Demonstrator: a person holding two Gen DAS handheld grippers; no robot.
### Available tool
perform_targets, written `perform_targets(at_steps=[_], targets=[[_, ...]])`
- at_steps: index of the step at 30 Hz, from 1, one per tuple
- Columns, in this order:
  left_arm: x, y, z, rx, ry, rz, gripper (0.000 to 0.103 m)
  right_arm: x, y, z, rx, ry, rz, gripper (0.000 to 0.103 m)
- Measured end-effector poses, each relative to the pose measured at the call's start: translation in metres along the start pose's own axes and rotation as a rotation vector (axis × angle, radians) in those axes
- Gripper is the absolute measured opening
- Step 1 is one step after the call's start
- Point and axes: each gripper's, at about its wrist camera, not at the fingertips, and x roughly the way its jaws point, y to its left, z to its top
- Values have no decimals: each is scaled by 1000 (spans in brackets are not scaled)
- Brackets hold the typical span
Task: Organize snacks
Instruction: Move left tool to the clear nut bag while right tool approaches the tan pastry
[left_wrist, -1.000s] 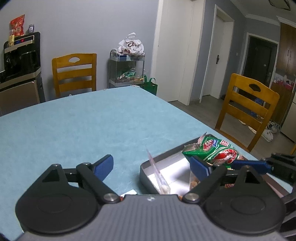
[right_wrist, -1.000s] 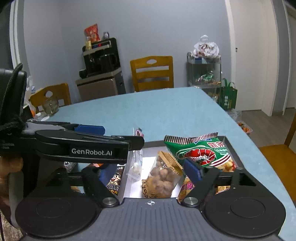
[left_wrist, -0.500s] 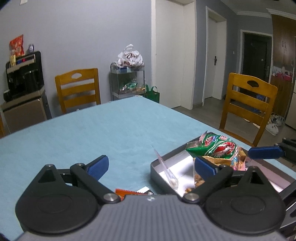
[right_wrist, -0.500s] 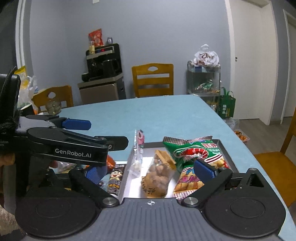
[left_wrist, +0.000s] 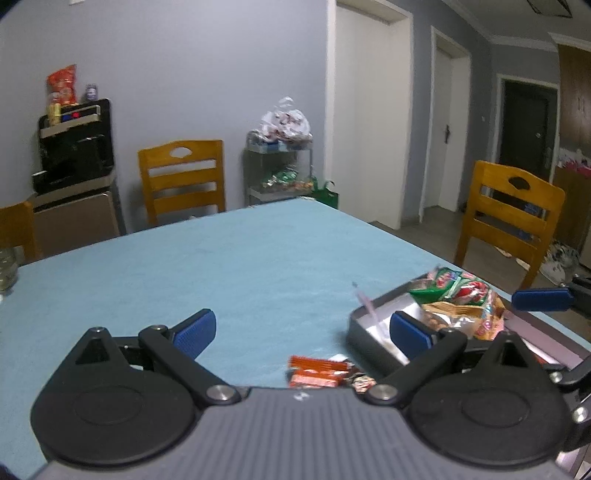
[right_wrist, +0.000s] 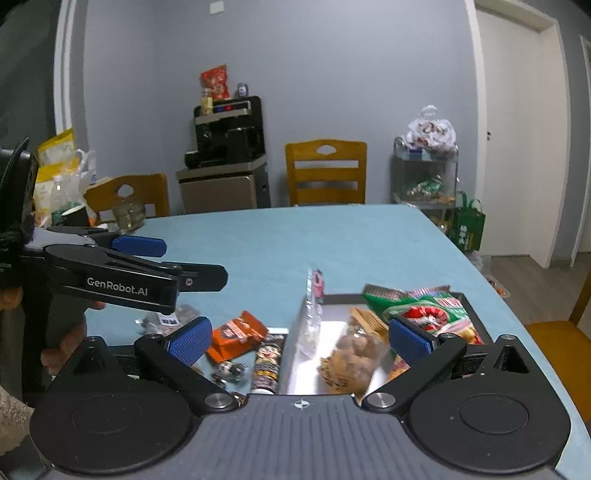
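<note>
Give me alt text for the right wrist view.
The right gripper hangs open and empty over a grey tray of snack bags on a blue table. An orange packet lies left of the tray; the left gripper hovers at far left.

Grey-blue walls (right_wrist: 332, 74) are enclosing the room. A table (left_wrist: 221, 266) with a teal cloth is filling the near ground. Two wooden chairs (right_wrist: 326, 171) are standing at the far edge, one more chair (left_wrist: 511, 214) at right. A black dispenser (right_wrist: 229, 129) is sitting on a grey cabinet (right_wrist: 223, 188) against the far wall. A metal cart (right_wrist: 424, 173) is standing right of it, a green bag (right_wrist: 468, 225) beside. White doors (left_wrist: 367, 110) are showing at right; a dark door (left_wrist: 526, 125) is lying farther back. Wood floor (right_wrist: 528, 273) is showing.
</note>
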Motion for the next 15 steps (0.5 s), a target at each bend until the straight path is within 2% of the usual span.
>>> perform_targets(at_steps=[8,11,15], targets=[[-37,33,-13,0,-79,106,101,3,33,7,-73,-38,-3,103],[-45,47,-19,-9,-53,103,101,8,45,8,-108,-30,-5,103],[-58,70,-30,-34,-17,79,101,13,57,9,-104,-5,38,103]])
